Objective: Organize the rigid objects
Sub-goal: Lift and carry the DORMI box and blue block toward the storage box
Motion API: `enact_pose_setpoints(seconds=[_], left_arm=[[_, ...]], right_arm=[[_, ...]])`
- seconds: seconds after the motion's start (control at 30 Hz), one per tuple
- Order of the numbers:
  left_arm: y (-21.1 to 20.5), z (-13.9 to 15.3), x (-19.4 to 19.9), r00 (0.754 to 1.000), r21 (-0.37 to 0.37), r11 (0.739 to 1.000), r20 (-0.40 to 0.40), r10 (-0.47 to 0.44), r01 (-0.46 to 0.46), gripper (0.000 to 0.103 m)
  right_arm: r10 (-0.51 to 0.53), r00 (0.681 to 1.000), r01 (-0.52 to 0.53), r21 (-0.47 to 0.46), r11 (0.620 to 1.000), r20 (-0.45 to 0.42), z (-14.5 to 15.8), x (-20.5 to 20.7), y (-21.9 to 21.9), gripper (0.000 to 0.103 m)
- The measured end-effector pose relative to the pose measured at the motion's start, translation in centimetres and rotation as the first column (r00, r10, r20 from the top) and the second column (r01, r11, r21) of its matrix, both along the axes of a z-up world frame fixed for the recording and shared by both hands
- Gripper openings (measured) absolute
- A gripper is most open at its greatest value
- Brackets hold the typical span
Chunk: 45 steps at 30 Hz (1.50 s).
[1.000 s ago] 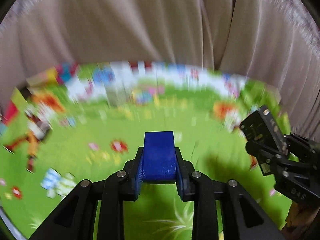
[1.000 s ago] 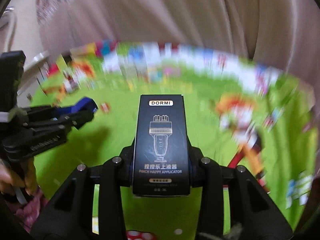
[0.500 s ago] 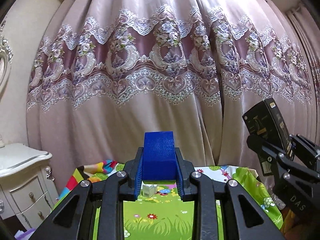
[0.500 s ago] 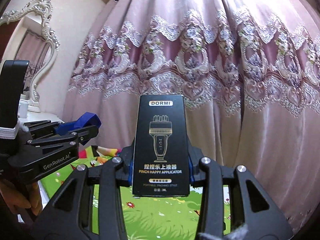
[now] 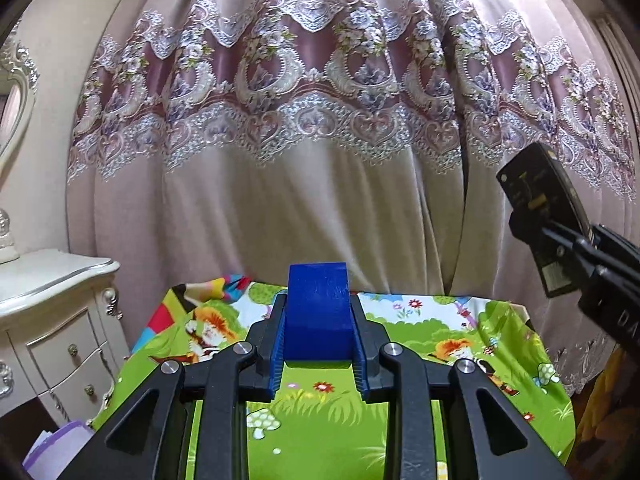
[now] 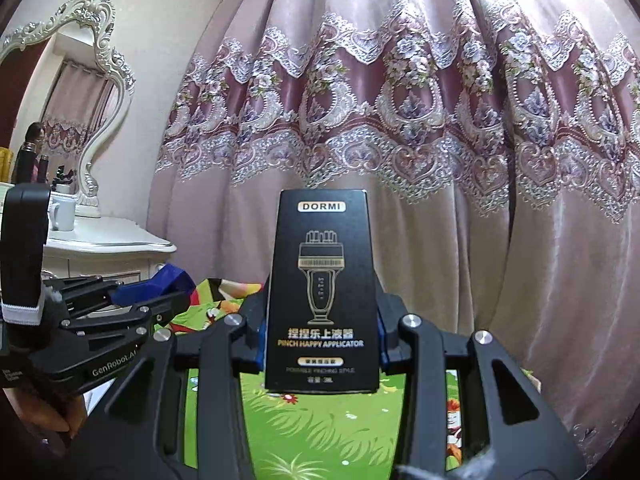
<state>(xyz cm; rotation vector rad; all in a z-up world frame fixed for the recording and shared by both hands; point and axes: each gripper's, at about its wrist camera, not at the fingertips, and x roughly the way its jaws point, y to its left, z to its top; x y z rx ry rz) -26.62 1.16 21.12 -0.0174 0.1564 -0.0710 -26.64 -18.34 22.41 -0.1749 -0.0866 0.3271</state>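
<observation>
both loads held high, the green cartoon-print table low and ahead of each pair of fingers

in the left wrist view the left gripper has its fingers closed on a blue block at lower centre, the block's long axis running forward along the fingers; the table lies below and beyond it, in the bottom half of the frame. in the right wrist view the right gripper clamps a black dormi applicator box upright at centre, long axis also along the fingers, with only a strip of table showing under it. the two grippers sit side by side, neither clearly nearer; judging from this, either must tip down and forward to set its load on the table.
</observation>
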Motion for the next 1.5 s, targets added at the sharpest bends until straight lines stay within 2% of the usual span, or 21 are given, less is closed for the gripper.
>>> enact_pose_setpoints(seconds=[0.33,0.5,0.73,1.0,1.3,1.5], left_arm=[[4.3,-1.7,-1.2,0.995,-0.032,0.996,-0.056,0.081,-0.083,0.029],[6.8,-2.6,-2.1,0.988,-0.051,0.989,-0.081,0.132,-0.136,0.029],[10.9,-4.1,-3.1,0.967,-0.089,0.970,-0.138,0.212,-0.225,0.029],[14.9,-6.6,-4.8,0.933,-0.130,0.937,-0.211,0.292,-0.323,0.029],[18.1,-8.9,-6.7,0.895,-0.156,0.900,-0.267,0.357,-0.406,0.029],[21.0,-10.9,-7.8,0.850,-0.160,0.862,-0.324,0.415,-0.482,0.029]], right_arm=[[0.124,0.991,-0.126,-0.041,0.991,-0.056,-0.2,-0.1,3.3,0.043],[0.213,0.969,-0.221,-0.056,0.974,-0.126,-0.6,0.4,5.8,0.043],[0.306,0.935,-0.326,-0.094,0.941,-0.177,-1.7,0.5,9.8,0.043],[0.417,0.863,-0.471,-0.154,0.868,-0.285,-3.8,0.4,15.1,0.043],[0.474,0.802,-0.569,-0.221,0.792,-0.363,-6.2,-0.9,19.2,0.043],[0.496,0.754,-0.632,-0.269,0.727,-0.431,-8.1,-1.4,22.2,0.043]])
